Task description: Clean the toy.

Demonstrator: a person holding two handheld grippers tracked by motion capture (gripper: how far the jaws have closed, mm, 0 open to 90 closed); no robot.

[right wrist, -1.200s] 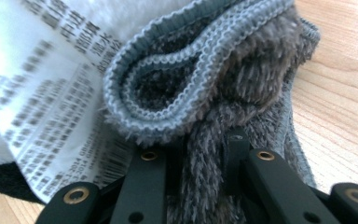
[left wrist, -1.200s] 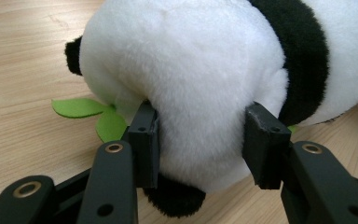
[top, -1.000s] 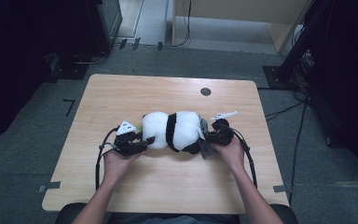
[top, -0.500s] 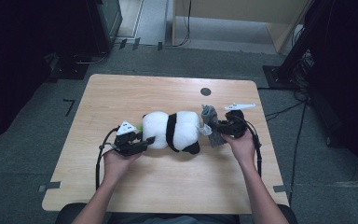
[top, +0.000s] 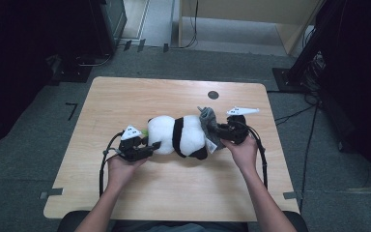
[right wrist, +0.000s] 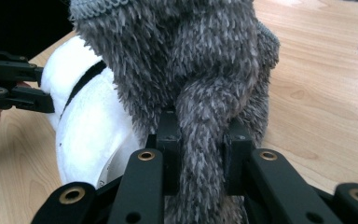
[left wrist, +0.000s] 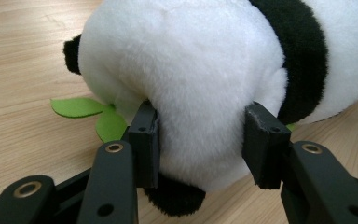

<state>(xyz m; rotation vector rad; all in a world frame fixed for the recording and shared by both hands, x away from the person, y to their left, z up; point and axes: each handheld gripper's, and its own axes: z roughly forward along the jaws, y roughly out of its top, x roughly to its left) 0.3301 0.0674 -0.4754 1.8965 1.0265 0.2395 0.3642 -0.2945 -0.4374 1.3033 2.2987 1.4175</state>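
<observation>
Left tongs [left wrist: 200,140] pinch plush panda [left wrist: 205,70] at round fluffy end; right tongs [right wrist: 198,140] clamp shaggy grey sock [right wrist: 186,51].

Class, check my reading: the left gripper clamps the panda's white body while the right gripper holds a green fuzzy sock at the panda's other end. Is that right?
Not quite: the fuzzy sock is grey, not green, as the right gripper view shows. The rest stands: the left gripper clamps the panda's white body and the right gripper holds the sock at the other end.

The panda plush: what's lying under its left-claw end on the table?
Green felt leaves stick out from beneath the panda plush, flat on the table. How far they run under it is covered. The left claw squeezes the plush there.
</observation>
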